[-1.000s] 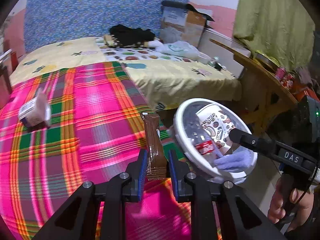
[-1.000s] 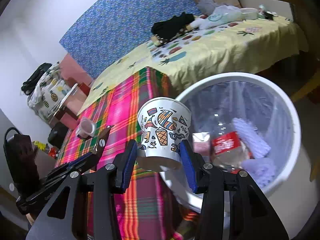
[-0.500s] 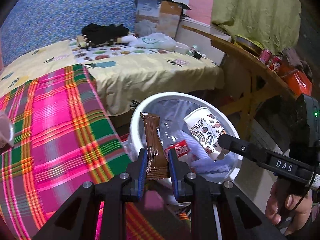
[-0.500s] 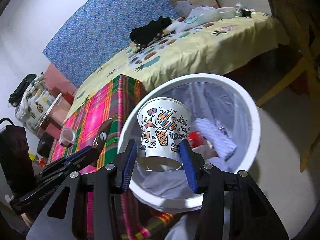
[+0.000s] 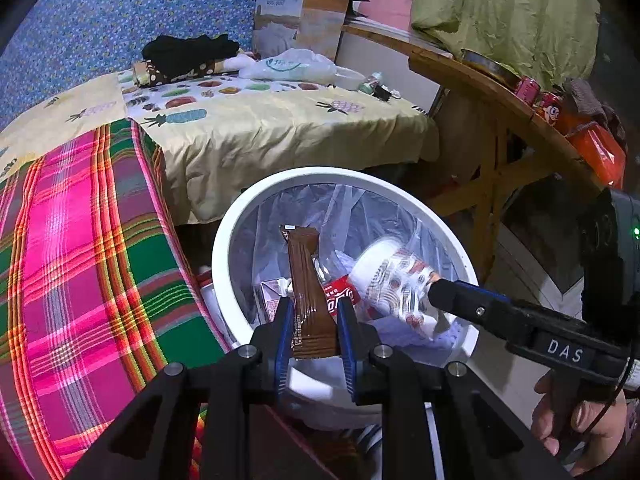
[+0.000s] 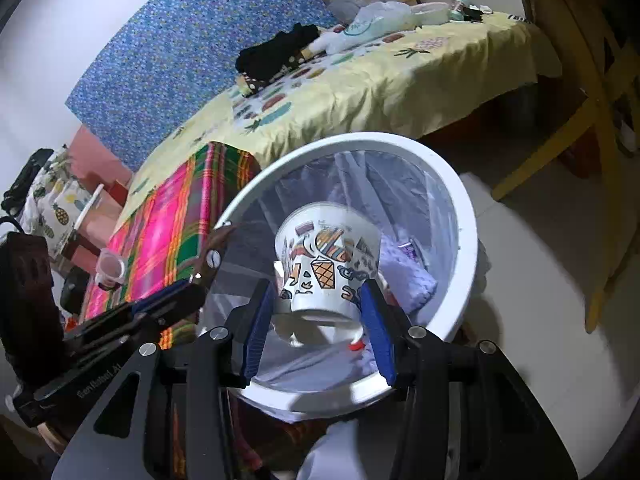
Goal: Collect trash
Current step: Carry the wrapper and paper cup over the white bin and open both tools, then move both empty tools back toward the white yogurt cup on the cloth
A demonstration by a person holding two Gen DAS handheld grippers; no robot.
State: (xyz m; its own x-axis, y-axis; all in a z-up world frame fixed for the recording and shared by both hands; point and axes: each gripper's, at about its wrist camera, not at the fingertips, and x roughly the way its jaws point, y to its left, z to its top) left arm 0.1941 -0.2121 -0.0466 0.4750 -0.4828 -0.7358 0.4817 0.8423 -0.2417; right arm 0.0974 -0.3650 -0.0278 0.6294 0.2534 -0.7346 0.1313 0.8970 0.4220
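My left gripper (image 5: pixel 314 336) is shut on a brown snack wrapper (image 5: pixel 308 292) and holds it over the near rim of the white trash bin (image 5: pixel 236 216). My right gripper (image 6: pixel 322 312) has its jaws spread, and the patterned paper cup (image 6: pixel 326 272) sits loose and blurred between them, over the bin (image 6: pixel 468 240). The cup also shows in the left wrist view (image 5: pixel 394 280), tilted inside the bin. The bin holds a red-labelled bottle (image 5: pixel 340 296), a small carton (image 5: pixel 270 300) and pale purple cloth (image 6: pixel 404 280).
A pink plaid bedspread (image 5: pixel 80 260) lies to the left of the bin, with a small plastic cup (image 6: pixel 110 266) on it. A yellow fruit-print sheet (image 5: pixel 260 120) lies behind. A wooden table (image 5: pixel 496 120) stands to the right. Tiled floor (image 6: pixel 532 280) lies beyond the bin.
Both grippers have moved further over the bin. The right gripper's jaws have opened wider and the paper cup has come loose and tipped. The left gripper still holds the wrapper.
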